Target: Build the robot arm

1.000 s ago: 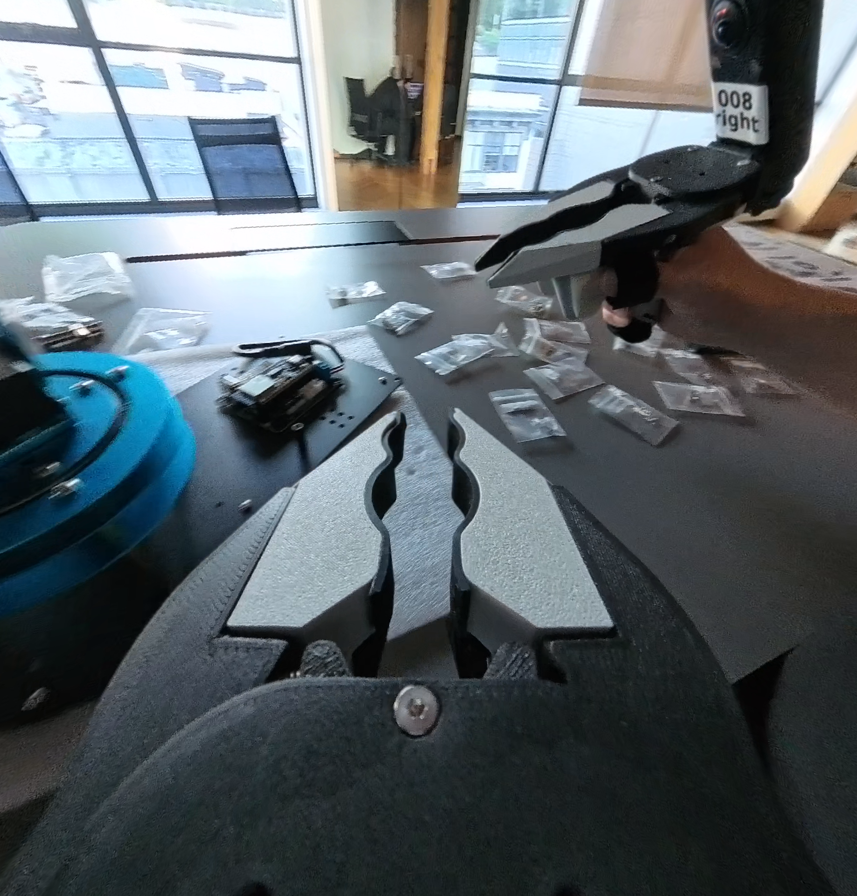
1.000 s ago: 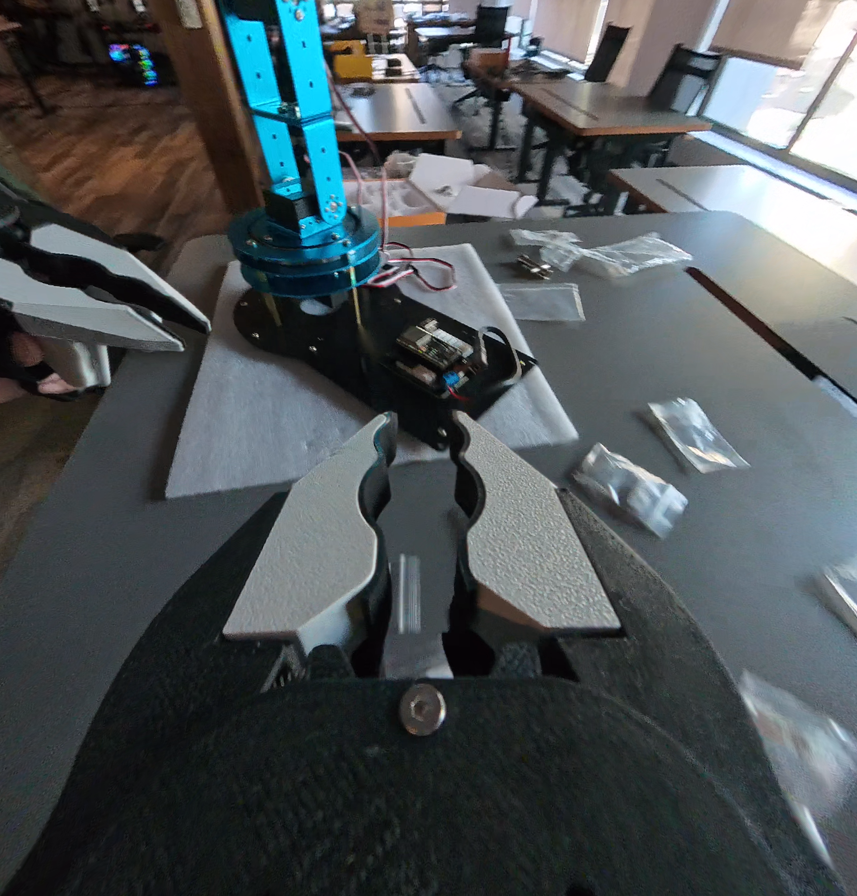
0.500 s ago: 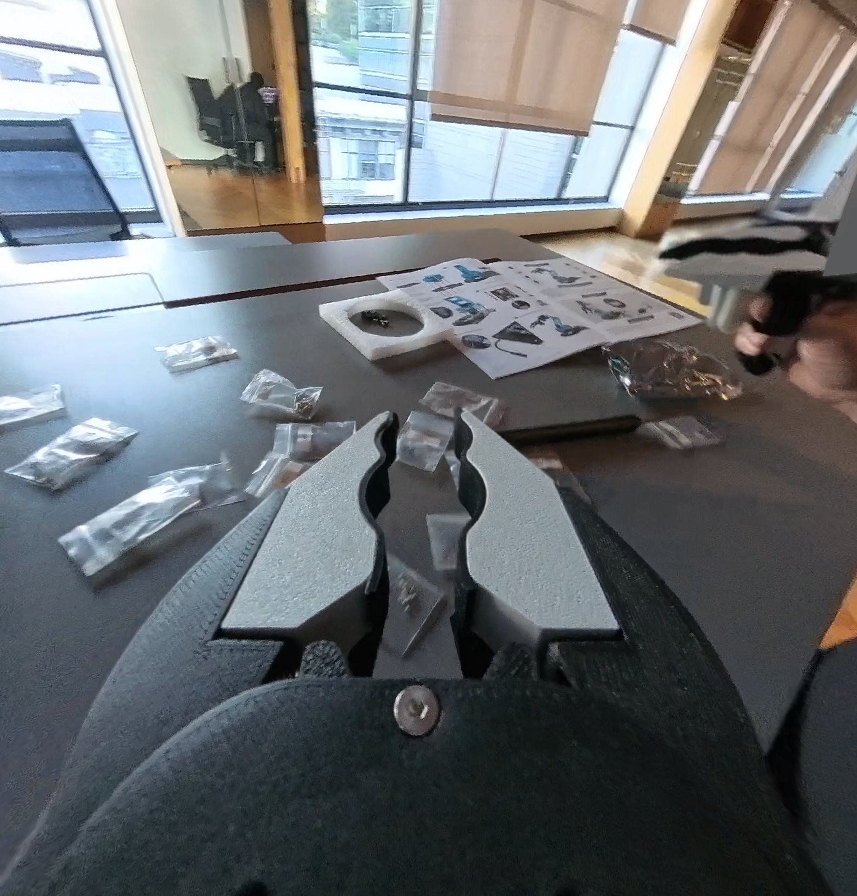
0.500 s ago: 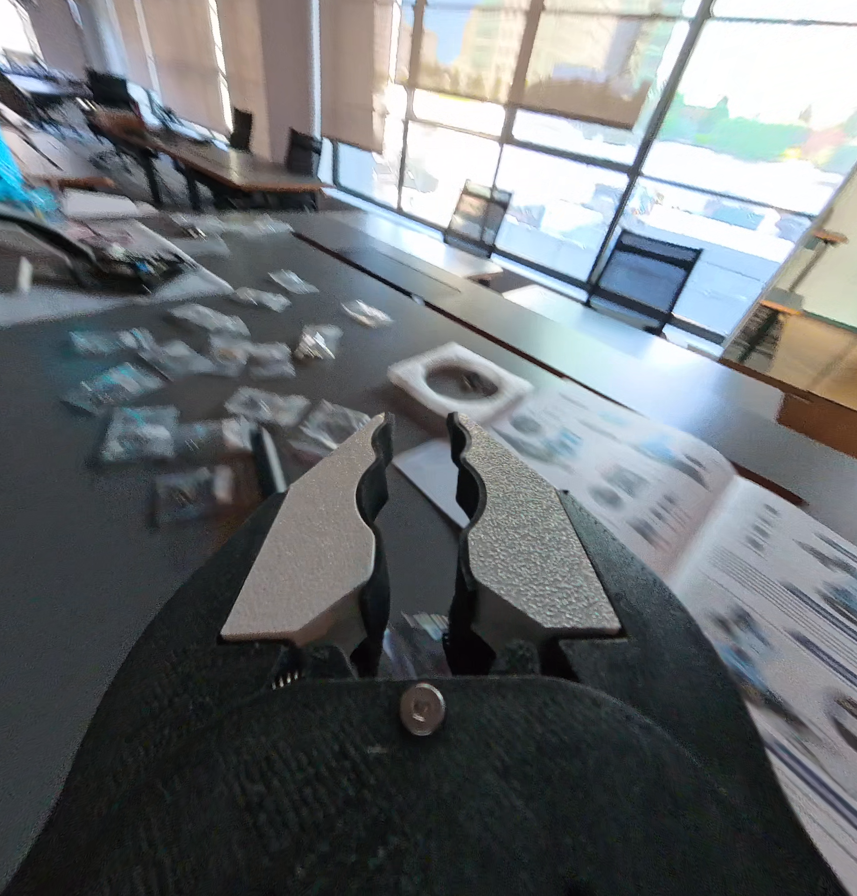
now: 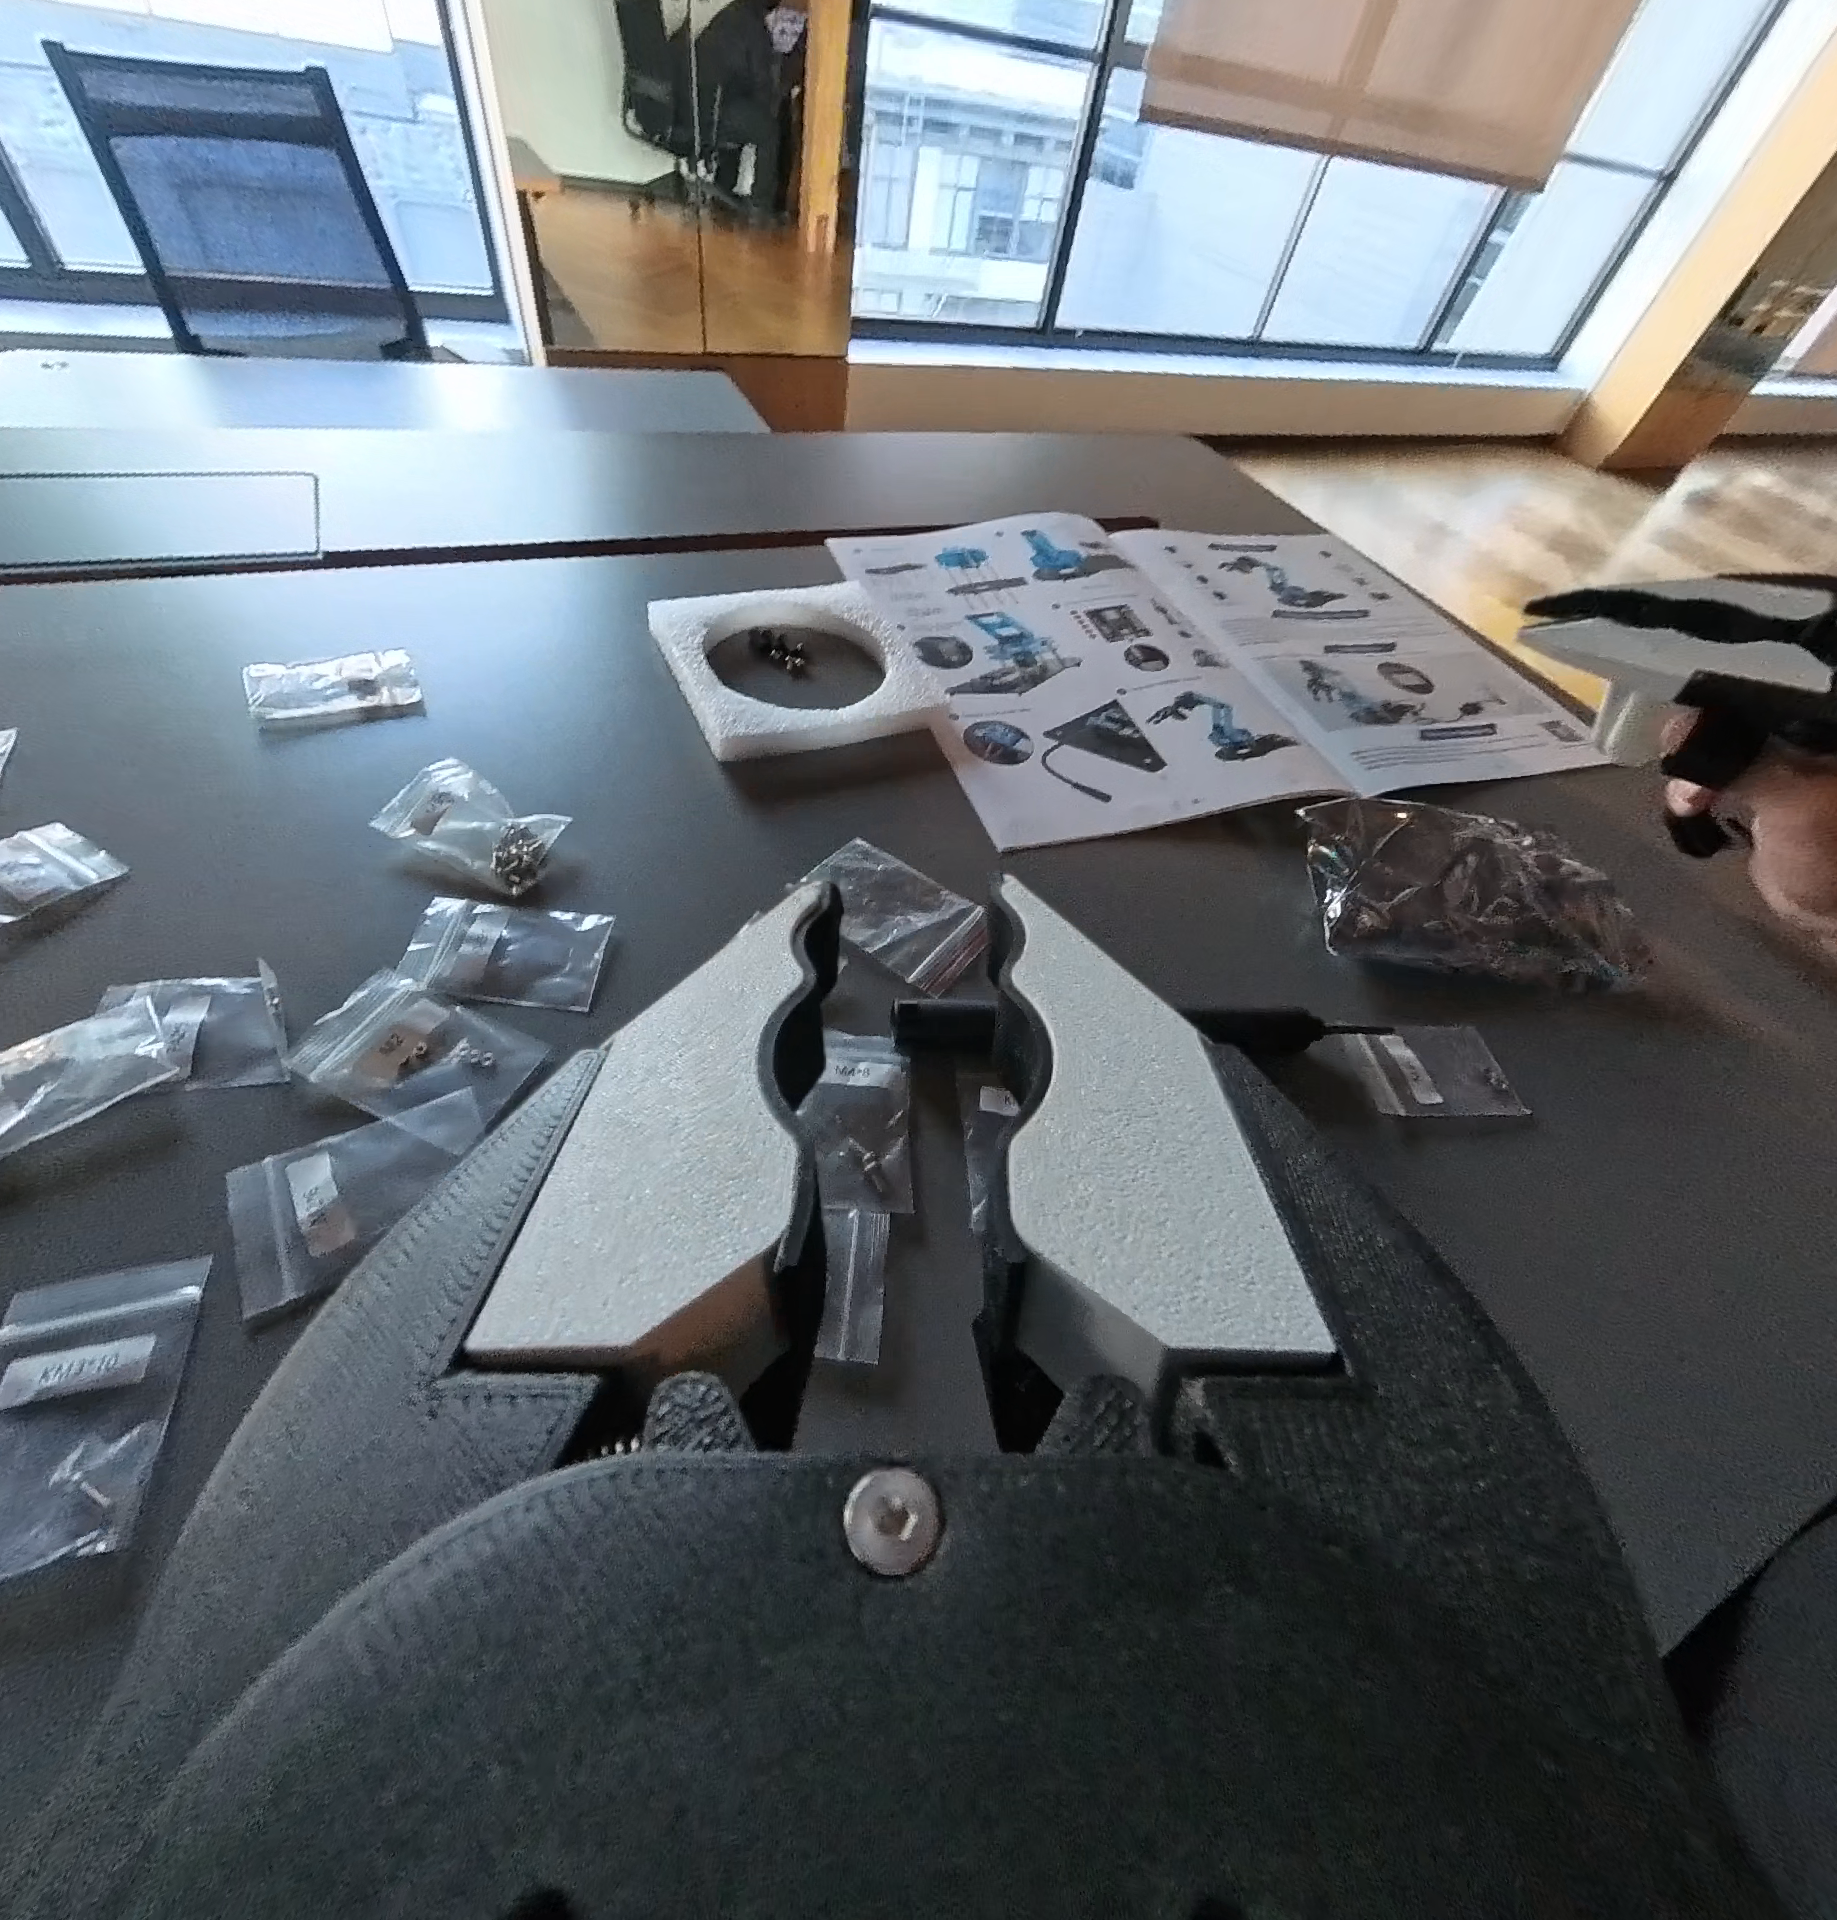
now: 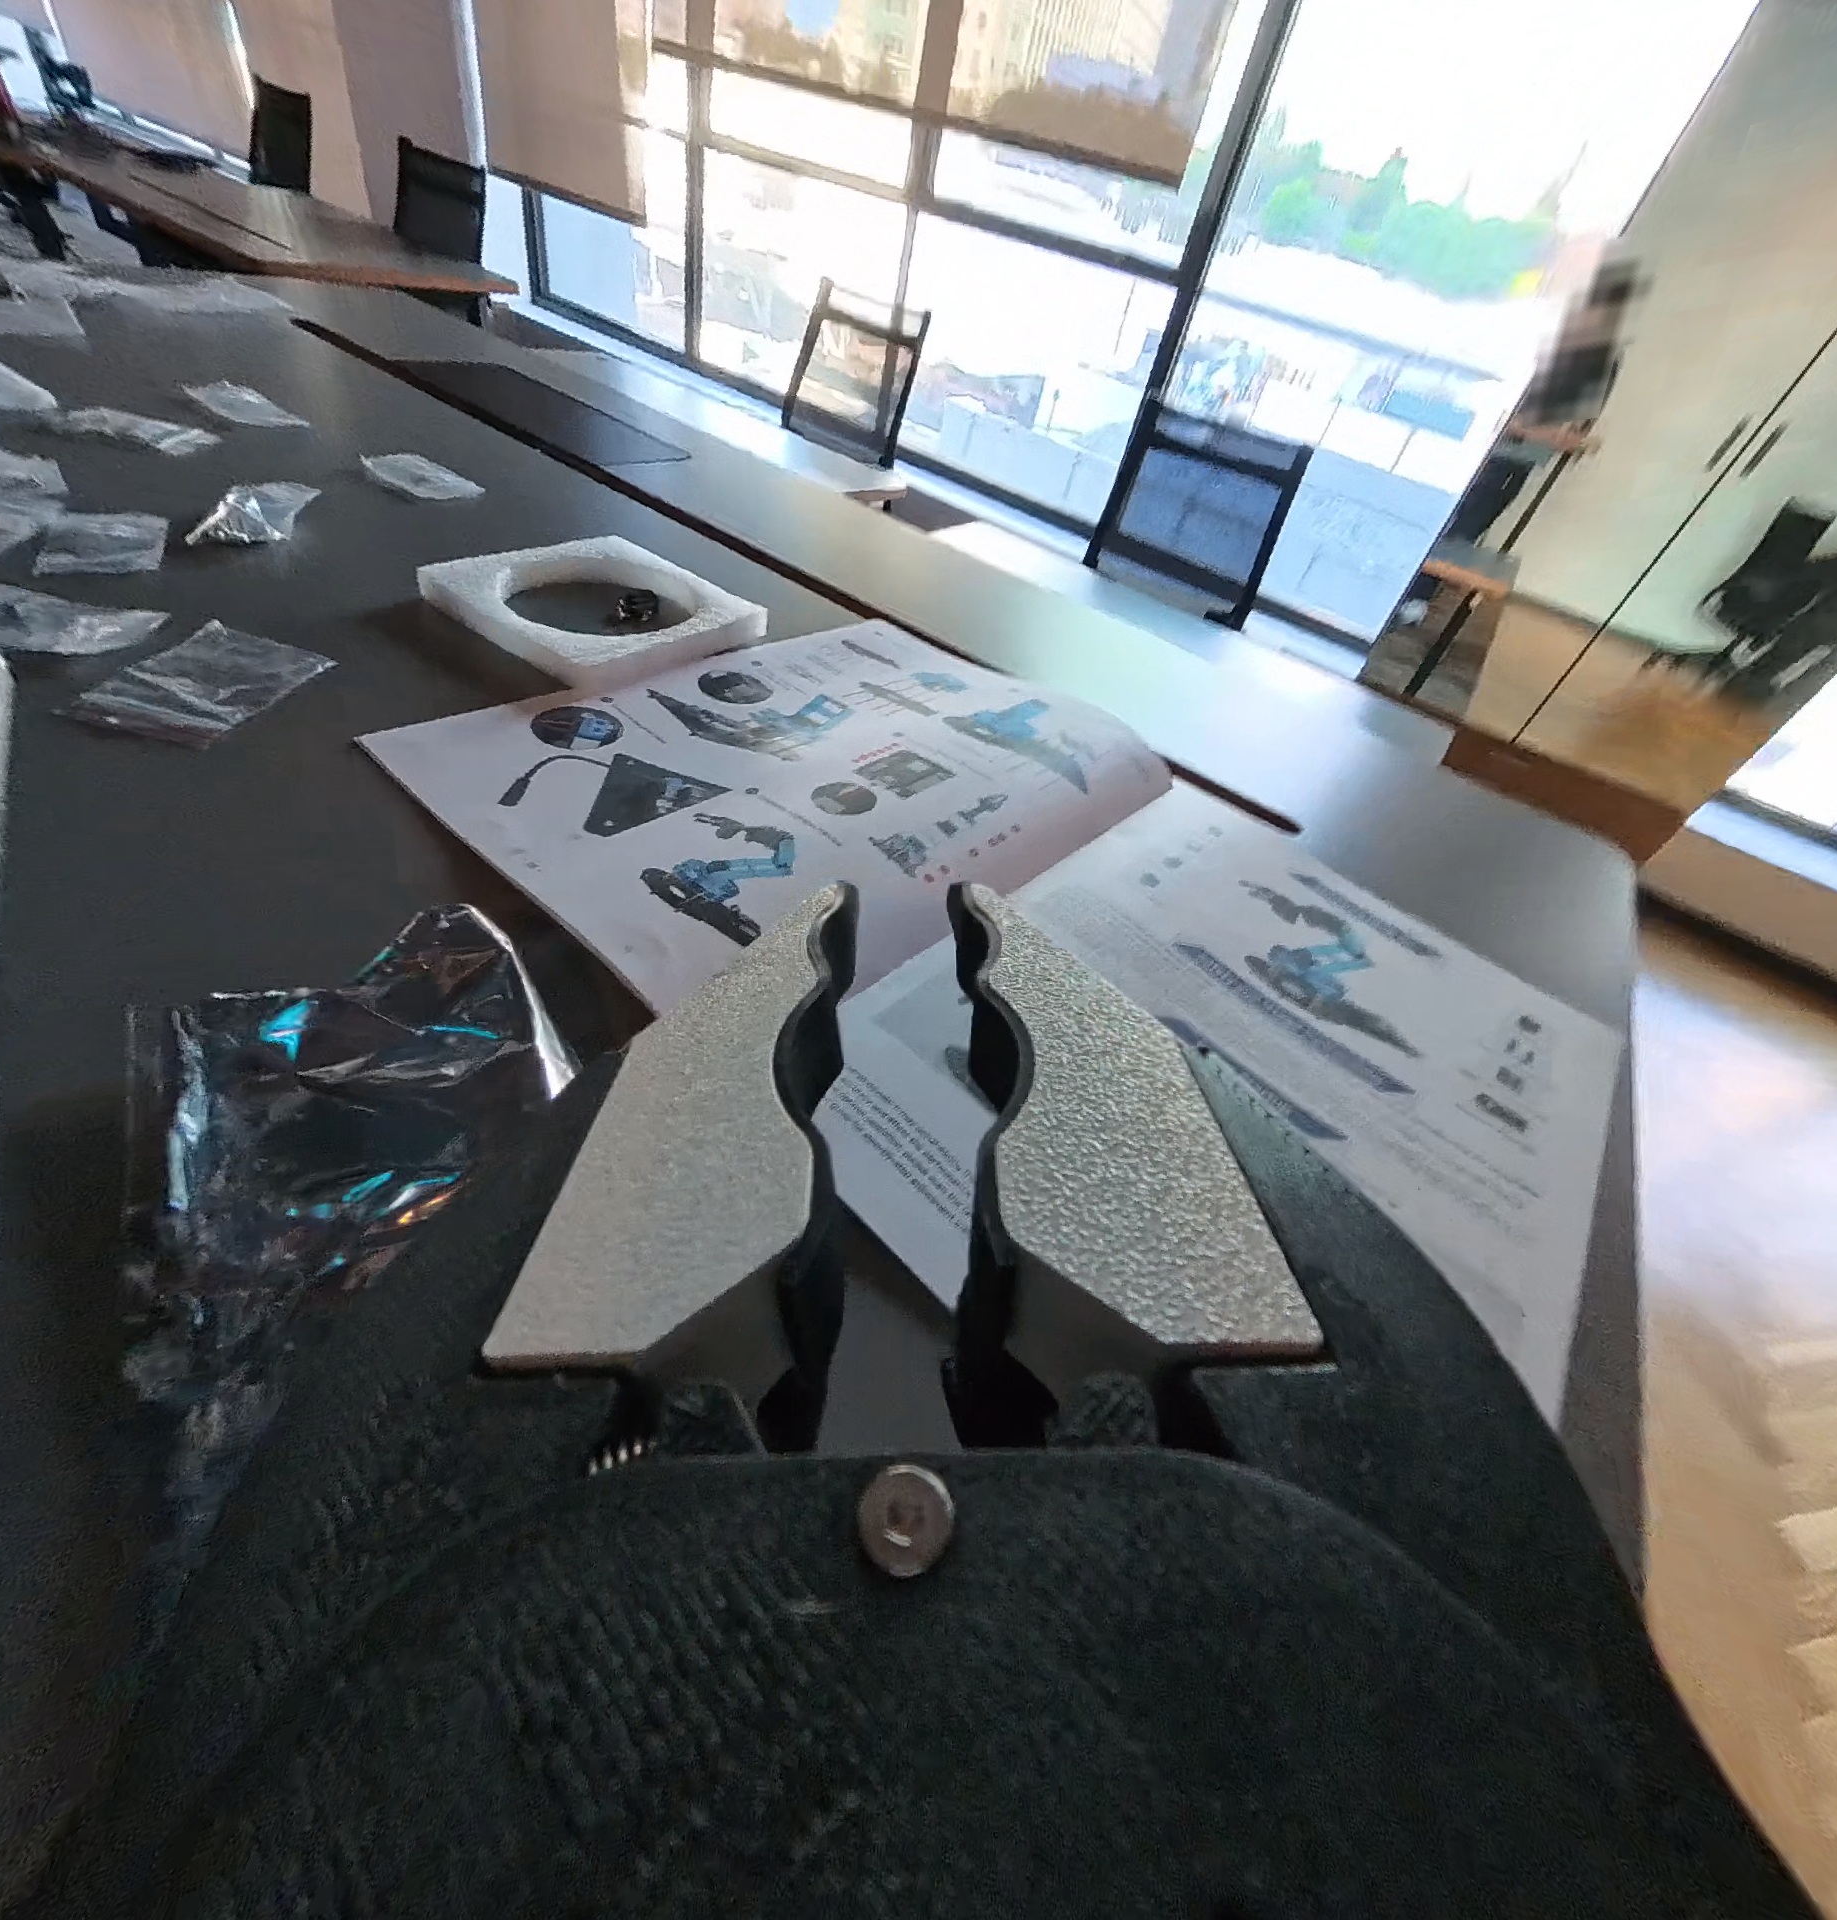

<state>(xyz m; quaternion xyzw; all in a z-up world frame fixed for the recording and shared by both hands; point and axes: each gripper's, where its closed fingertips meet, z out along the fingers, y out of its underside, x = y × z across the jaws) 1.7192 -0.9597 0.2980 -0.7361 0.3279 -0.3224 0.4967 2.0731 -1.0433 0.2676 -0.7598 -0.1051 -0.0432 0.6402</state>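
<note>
My left gripper (image 5: pixel 914 904) is open and empty, low over the dark table (image 5: pixel 1516 1247). Between its fingers lie a small clear bag of screws (image 5: pixel 860 1138) and the black handle of a screwdriver (image 5: pixel 940 1023), whose shaft runs off to the right. My right gripper (image 6: pixel 903 906) is empty, its jaws a narrow gap apart. It hovers over an open instruction booklet (image 6: pixel 768 758) and also shows at the right edge of the left wrist view (image 5: pixel 1579 623), held by a hand.
Several clear bags of small parts (image 5: pixel 498 951) lie to the left. A white foam block with a round hole (image 5: pixel 789 727) holds a few dark screws. A crumpled dark foil bag (image 5: pixel 1454 904) lies by the booklet (image 5: pixel 1205 665). The table's edge (image 6: pixel 1620 1039) is at the right. One gripper's finger ends stand about 35 cm off the other's.
Both views have swung away from the blue robot base to the table's right end. The left gripper's jaws stand wider apart. The right gripper has moved over the booklet.
</note>
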